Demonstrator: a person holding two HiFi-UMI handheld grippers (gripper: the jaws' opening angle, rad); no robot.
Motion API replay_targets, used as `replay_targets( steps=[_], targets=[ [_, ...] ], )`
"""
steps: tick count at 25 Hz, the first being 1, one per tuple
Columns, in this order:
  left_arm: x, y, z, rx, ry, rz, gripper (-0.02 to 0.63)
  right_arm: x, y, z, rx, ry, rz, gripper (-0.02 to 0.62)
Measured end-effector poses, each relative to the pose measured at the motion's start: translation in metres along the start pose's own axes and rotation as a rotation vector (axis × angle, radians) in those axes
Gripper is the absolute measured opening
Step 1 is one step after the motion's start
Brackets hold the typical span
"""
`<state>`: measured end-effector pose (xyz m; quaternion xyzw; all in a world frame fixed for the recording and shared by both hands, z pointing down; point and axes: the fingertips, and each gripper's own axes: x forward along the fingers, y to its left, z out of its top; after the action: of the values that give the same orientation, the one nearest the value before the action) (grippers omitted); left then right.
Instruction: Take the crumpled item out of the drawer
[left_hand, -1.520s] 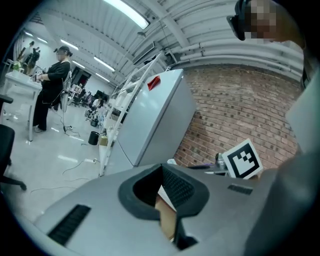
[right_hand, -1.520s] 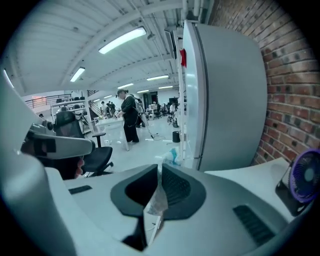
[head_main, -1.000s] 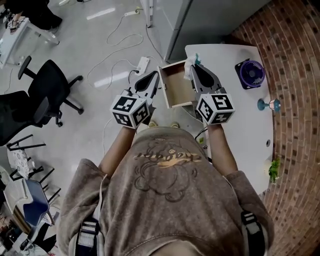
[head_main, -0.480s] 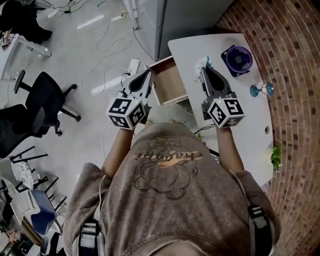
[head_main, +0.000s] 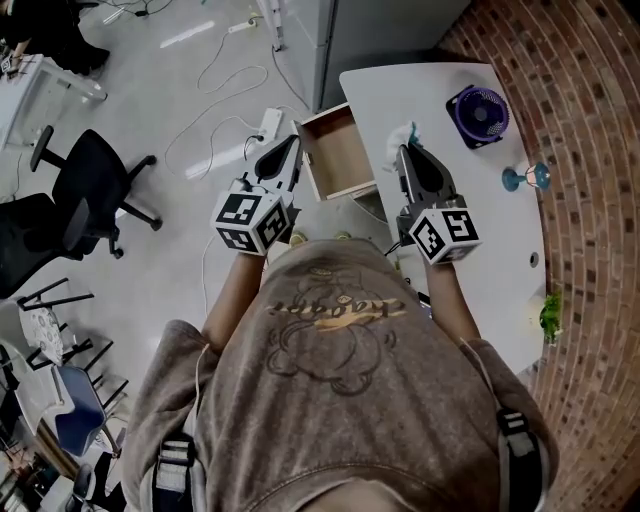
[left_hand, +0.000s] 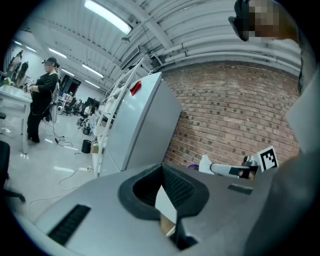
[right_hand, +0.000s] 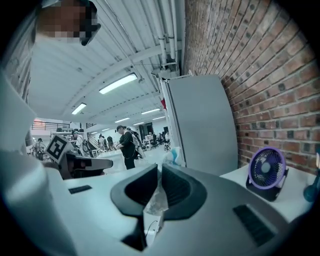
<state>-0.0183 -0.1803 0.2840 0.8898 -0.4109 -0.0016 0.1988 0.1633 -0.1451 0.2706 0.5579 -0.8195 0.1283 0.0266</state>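
The crumpled item (head_main: 402, 134) is pinched between the nearly closed jaws of the right gripper (head_main: 404, 150). It is held over the white table (head_main: 490, 210), outside the open drawer (head_main: 338, 160) and just beside it. The left gripper (head_main: 288, 146) is held at the drawer's other side, jaws together and empty. A purple fan (head_main: 478, 115) is seen farther along the table.

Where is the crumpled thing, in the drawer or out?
Out. The right gripper pinches the crumpled item above the white table; the open drawer beside it looks empty.
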Motion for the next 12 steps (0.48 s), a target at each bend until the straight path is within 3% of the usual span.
replay_targets(
  steps=[12],
  targets=[
    [-0.005,0.005,-0.008,-0.019,0.015,0.023,0.006,0.002,0.005,-0.037,0.031,0.049,0.013,0.029]
  ],
)
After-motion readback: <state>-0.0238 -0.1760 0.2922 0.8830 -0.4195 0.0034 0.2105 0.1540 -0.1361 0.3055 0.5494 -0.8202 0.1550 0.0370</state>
